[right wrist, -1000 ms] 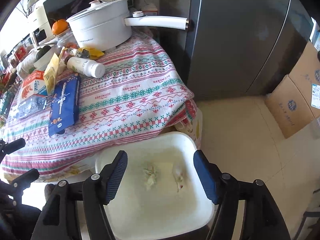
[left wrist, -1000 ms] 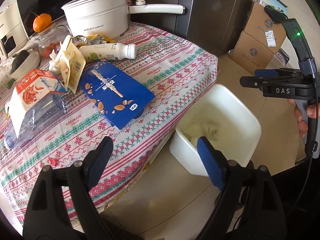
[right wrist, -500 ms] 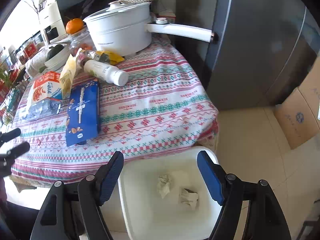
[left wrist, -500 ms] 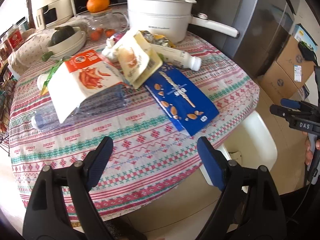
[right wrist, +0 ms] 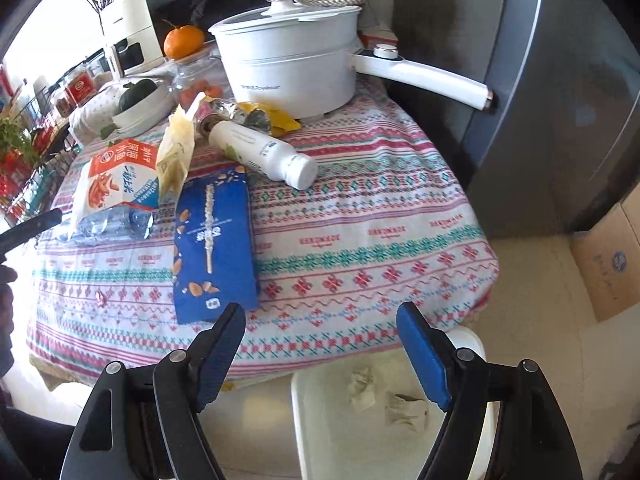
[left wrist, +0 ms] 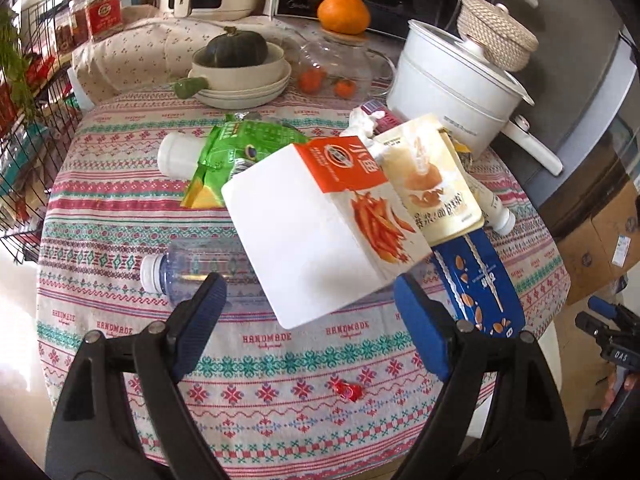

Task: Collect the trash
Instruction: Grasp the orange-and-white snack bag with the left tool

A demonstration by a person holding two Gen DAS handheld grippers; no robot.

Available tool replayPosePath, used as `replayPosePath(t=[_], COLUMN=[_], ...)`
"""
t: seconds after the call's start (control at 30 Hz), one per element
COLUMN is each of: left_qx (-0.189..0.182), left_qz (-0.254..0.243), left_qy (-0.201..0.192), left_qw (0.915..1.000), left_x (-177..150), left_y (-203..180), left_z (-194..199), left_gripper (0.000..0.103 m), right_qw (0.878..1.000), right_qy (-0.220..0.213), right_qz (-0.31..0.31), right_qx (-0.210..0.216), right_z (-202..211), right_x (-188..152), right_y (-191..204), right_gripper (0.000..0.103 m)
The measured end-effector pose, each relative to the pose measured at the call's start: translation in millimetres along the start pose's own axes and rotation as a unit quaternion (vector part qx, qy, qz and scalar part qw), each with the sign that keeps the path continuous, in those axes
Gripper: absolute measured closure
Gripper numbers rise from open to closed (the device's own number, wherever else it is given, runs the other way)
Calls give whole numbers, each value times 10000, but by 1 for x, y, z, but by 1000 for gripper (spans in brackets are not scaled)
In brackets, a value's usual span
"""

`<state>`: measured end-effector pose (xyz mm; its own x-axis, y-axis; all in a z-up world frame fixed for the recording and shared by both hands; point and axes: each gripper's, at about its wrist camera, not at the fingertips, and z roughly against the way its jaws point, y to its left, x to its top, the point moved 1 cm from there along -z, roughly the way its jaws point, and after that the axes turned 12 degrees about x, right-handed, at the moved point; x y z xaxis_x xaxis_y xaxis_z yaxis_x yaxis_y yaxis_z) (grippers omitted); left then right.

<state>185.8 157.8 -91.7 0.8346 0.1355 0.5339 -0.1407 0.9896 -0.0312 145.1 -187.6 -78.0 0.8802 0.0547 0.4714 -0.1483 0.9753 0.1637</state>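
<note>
Trash lies on the patterned tablecloth (left wrist: 260,364): a white-and-orange carton (left wrist: 320,232), a clear plastic bottle (left wrist: 200,268), a green packet (left wrist: 240,148), a cream pouch (left wrist: 436,184), a blue almond packet (left wrist: 480,280), a white drink bottle (right wrist: 264,152) and a small red wrapper (left wrist: 346,390). My left gripper (left wrist: 312,312) hangs open above the cloth, just short of the carton and clear bottle, holding nothing. My right gripper (right wrist: 322,340) is open and empty over the table's edge. Below it, the white bin (right wrist: 312,420) holds crumpled paper (right wrist: 362,390).
A white pot (left wrist: 452,88) with a long handle stands at the back. Beside it are a bowl with a dark squash (left wrist: 240,64), an orange (left wrist: 344,12) and a glass jar. A wire rack (left wrist: 24,160) flanks the left. The grey fridge (right wrist: 560,100) and cardboard boxes (right wrist: 612,264) stand right.
The left gripper swung from the bin over to the table and rolled, now facing the carton. The right gripper moved from over the bin to the table edge, jaws slightly wider.
</note>
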Motion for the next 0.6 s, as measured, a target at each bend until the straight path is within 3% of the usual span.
replayPosePath(t=[0.17, 0.6], left_qx=[-233, -944], left_qz=[394, 857], left_qy=[273, 227], left_qw=[9986, 9916], left_x=[11, 38], left_y=[18, 30], left_z=[-29, -52], left_gripper=[17, 17], right_qw=[9999, 9972], right_qy=[69, 198], right_qz=[32, -484], right_qx=[105, 531], right_z=[-18, -47], right_x=[12, 29], right_y=[15, 13], right_gripper=[23, 23])
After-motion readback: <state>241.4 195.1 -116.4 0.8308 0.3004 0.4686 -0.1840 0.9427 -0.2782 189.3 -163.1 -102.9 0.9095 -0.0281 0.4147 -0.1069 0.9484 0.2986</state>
